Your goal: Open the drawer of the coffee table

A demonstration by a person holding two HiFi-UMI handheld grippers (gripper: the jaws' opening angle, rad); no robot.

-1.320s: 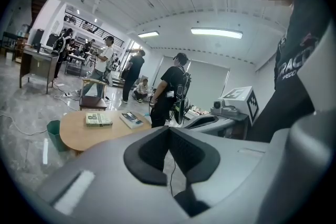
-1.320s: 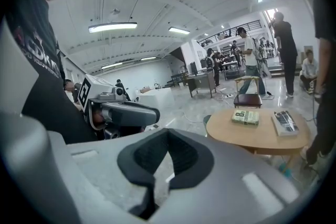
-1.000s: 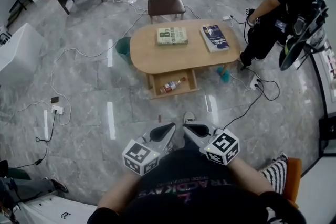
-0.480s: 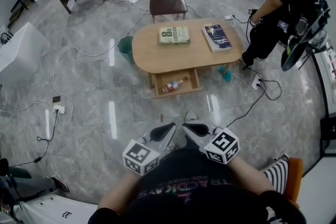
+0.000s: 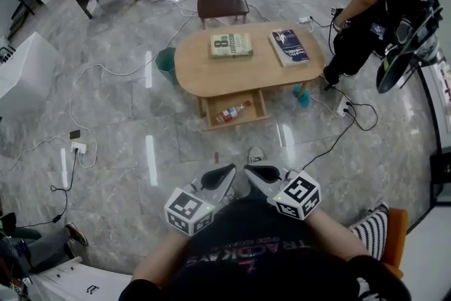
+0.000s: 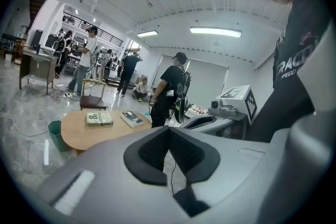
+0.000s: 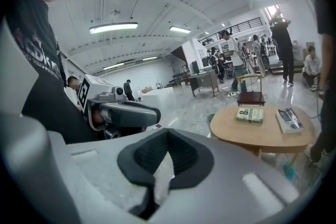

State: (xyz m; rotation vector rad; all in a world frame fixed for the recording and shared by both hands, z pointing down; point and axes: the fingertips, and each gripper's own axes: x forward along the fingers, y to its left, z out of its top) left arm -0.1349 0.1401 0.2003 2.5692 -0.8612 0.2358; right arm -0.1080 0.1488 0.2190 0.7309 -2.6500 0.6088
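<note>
Both the left gripper (image 5: 227, 171) and the right gripper (image 5: 252, 170) are pressed together on nothing, side by side at the person's body, well apart from the table (image 5: 239, 74), whose drawer (image 5: 236, 125) stands out with a bottle (image 5: 230, 113) lying in it.

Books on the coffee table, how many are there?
2. On the coffee table, a green book lies near the middle and a dark blue book toward the right end. None looks hidden.
</note>
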